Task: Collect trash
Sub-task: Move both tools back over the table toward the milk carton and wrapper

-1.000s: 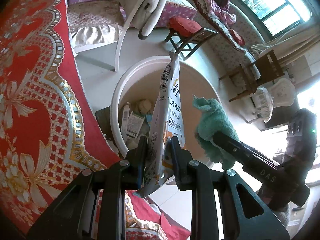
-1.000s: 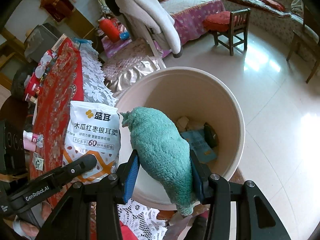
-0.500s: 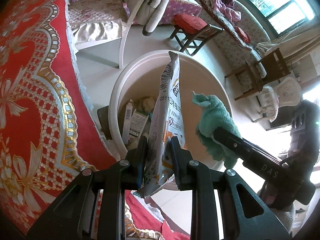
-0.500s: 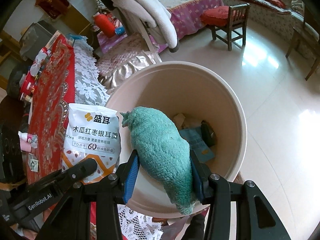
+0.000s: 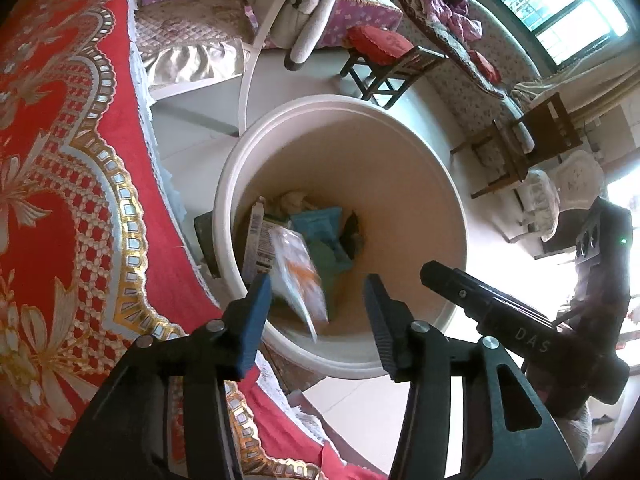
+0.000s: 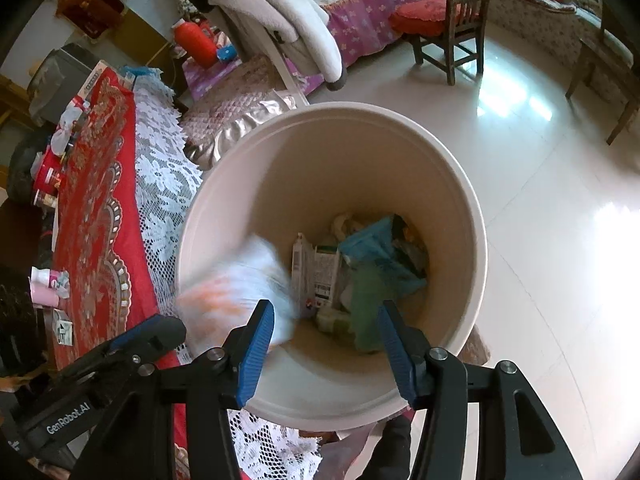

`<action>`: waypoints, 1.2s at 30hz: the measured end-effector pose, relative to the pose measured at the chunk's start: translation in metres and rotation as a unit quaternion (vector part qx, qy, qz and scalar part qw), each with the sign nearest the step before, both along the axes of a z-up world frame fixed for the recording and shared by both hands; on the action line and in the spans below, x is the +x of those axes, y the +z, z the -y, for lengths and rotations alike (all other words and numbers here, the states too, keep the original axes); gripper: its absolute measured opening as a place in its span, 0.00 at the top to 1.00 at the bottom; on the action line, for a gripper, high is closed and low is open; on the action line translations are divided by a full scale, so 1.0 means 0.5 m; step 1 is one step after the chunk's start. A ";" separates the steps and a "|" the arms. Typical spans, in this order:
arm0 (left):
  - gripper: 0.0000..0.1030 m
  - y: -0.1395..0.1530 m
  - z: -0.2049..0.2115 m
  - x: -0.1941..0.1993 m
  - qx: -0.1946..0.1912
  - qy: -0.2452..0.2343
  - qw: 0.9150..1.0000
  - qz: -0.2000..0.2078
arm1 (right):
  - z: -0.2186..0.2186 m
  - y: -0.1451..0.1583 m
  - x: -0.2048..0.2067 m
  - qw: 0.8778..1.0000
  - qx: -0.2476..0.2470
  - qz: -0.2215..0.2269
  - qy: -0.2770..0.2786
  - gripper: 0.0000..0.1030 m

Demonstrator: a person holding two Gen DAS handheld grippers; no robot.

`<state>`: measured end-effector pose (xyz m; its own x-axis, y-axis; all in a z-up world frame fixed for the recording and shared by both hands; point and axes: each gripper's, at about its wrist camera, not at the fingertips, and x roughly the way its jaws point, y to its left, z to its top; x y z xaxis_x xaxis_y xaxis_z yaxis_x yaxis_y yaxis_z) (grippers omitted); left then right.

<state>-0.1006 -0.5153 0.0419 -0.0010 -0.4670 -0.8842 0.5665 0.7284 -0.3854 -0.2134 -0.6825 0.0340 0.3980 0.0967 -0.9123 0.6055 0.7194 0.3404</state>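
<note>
Two grippers, left and right, jaws opening and empty above the bin; falling snack bag looks light, crinkly—pinch its top edge.

We are in a lived-in home, a sitting room by the look of it. A table under a red and gold embroidered cloth with a white lace edge fills the left side. Beyond it we see a sofa strewn with clothes below a barred window, a small wooden chair with a red cushion, a purple flowered bedspread, and a glossy pale tiled floor.
</note>
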 end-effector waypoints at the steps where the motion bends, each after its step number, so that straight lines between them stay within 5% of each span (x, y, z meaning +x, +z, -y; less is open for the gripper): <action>1: 0.53 0.001 -0.002 -0.001 0.000 -0.001 1.000 0.000 | -0.001 0.000 -0.001 1.000 0.000 0.000 0.000 0.49; 9: 0.53 0.020 -0.028 0.000 -0.006 0.006 1.000 0.008 | -0.013 0.015 0.001 1.000 -0.005 0.005 0.005 0.49; 18: 0.53 0.071 -0.098 0.009 -0.005 0.039 0.997 0.067 | -0.076 0.062 0.043 0.998 -0.030 0.024 0.044 0.49; 36: 0.53 0.089 -0.380 0.121 0.032 0.174 0.978 0.105 | -0.302 0.098 0.203 0.983 -0.038 0.053 0.170 0.48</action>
<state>-0.0404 -0.3253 0.0866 0.3343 -0.3506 -0.8748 0.3412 0.9103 -0.2344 -0.1119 -0.5316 0.0828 0.4474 0.1735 -0.8773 0.2888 0.9004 0.3253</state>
